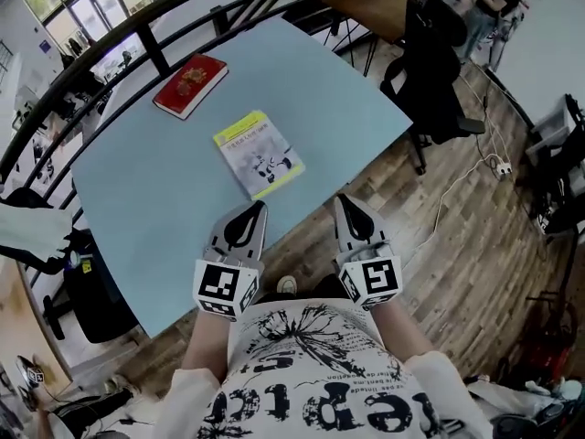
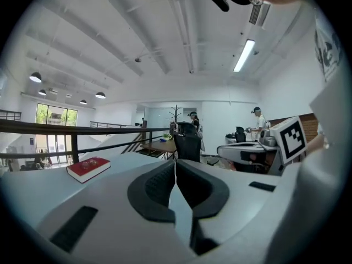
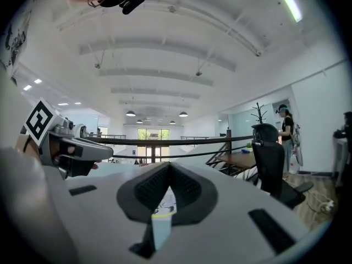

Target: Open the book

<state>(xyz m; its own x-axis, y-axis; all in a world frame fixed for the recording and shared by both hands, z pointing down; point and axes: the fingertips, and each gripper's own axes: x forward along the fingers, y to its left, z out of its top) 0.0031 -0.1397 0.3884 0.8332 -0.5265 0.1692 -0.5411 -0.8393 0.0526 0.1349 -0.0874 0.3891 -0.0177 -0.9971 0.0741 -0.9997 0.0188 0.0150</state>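
A closed book with a yellow-green and white cover (image 1: 259,154) lies flat near the front edge of the light blue table (image 1: 146,208). A closed red book (image 1: 192,83) lies farther back on the left, and it also shows in the left gripper view (image 2: 88,168). My left gripper (image 1: 260,206) is shut and empty, its tips just short of the yellow-green book's near edge. My right gripper (image 1: 340,199) is shut and empty, level with the table's front edge to the book's right. Through the right jaws a strip of the yellow-green book (image 3: 164,207) shows.
A black railing (image 1: 137,35) curves behind the table. A black office chair (image 1: 430,71) stands at the table's right corner, in front of a wooden desk (image 1: 366,3). A cable and power strip (image 1: 498,165) lie on the wood floor. People stand far off.
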